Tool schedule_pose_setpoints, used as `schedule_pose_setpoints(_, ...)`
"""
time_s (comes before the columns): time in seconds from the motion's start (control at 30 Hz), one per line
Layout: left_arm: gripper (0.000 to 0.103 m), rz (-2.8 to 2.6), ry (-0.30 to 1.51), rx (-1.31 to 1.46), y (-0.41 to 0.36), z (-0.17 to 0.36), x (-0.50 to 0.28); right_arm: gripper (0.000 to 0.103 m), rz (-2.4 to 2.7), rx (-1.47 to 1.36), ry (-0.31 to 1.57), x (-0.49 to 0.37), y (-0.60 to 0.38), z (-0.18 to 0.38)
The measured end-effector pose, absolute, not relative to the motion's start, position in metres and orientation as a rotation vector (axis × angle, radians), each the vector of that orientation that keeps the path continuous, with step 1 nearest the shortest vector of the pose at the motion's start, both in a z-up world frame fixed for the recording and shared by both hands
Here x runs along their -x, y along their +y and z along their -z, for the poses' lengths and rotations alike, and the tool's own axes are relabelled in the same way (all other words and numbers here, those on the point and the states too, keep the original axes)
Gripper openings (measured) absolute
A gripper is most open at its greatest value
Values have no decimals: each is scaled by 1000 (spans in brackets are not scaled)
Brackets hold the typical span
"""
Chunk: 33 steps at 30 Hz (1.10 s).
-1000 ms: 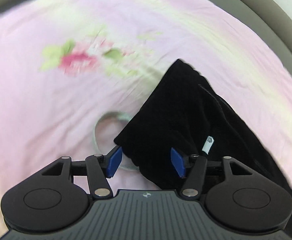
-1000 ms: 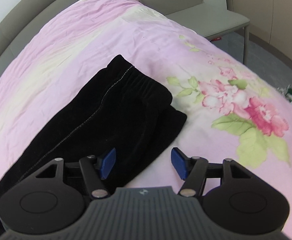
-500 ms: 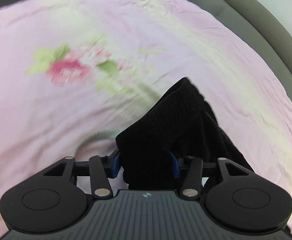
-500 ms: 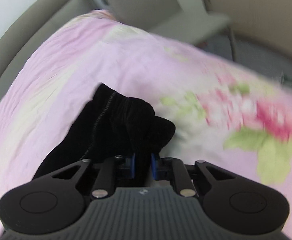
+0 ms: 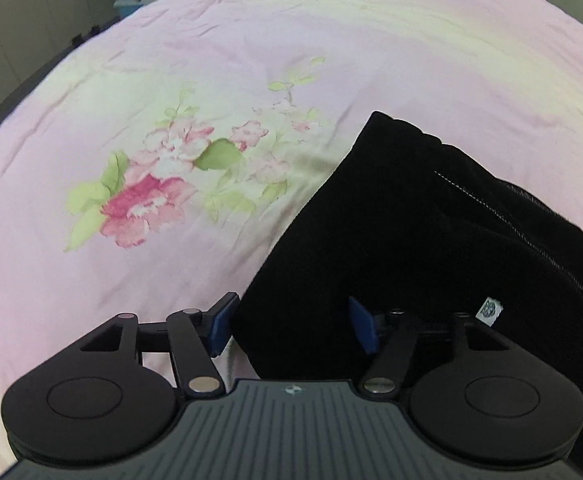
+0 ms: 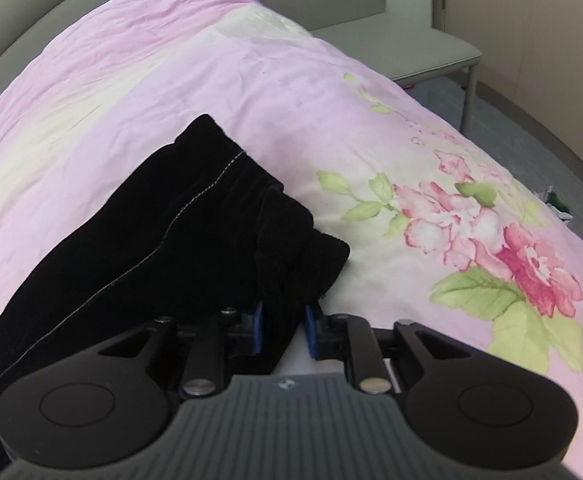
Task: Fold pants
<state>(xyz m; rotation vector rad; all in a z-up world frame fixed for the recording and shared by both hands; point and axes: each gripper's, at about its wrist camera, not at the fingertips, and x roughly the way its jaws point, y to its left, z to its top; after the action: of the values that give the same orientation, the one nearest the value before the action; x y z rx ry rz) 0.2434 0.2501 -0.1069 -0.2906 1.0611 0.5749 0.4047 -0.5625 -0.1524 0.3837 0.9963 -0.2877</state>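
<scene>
Black pants (image 5: 411, 220) lie folded lengthwise on a pink floral bed cover (image 5: 171, 80), waistband end away from me. My left gripper (image 5: 293, 326) stands over one near edge. Its jaws are opening wide, with black fabric between the blue pads but not pinched. A small white label (image 5: 490, 311) shows on the cloth at its right. In the right wrist view the pants (image 6: 171, 240) run off to the lower left. My right gripper (image 6: 284, 330) straddles a fold of them. Its jaws are opening, with a sliver of sheet showing beside the right pad.
The bed cover (image 6: 171, 60) spreads wide on all sides of the pants. A grey chair (image 6: 371, 28) stands beyond the bed's far corner, with grey floor (image 6: 531, 120) to its right. A padded headboard (image 6: 31, 8) curves along the left. Cabinets (image 5: 11, 20) line the room's far left.
Half a second ago both grippers were closed on raised pants fabric. Now both sets of jaws stand wider and the cloth lies flatter. The left view has shifted and rolled across the bed.
</scene>
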Motion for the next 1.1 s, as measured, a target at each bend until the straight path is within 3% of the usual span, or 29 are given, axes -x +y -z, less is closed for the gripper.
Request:
schedule_pose_setpoints(0.07,82,-536,1069,220,245,92,-238,57,324,-280,982,-397,-559,136)
schedule_pose_setpoints(0.2,82,-549,991,126,230,58,-224,56,228,-154,961,-380,-539,110)
schedule_pose_setpoints(0.4,72,-269,950,140,175,38,-242,54,-91,-77,982,-364,-442,100)
schedule_pose_setpoints(0.5,72,-174,943,122,142,53,-270,41,-220,0,998,-368,-378,110)
schedule_pose_setpoints(0.8,46,-12,1011,146,88,119,-360,41,-383,190,1030,-415,-244,158)
schedule_pose_setpoints(1.1,44,-76,1018,133,75,165,-430,40,-286,144,1052,-485,-221,189)
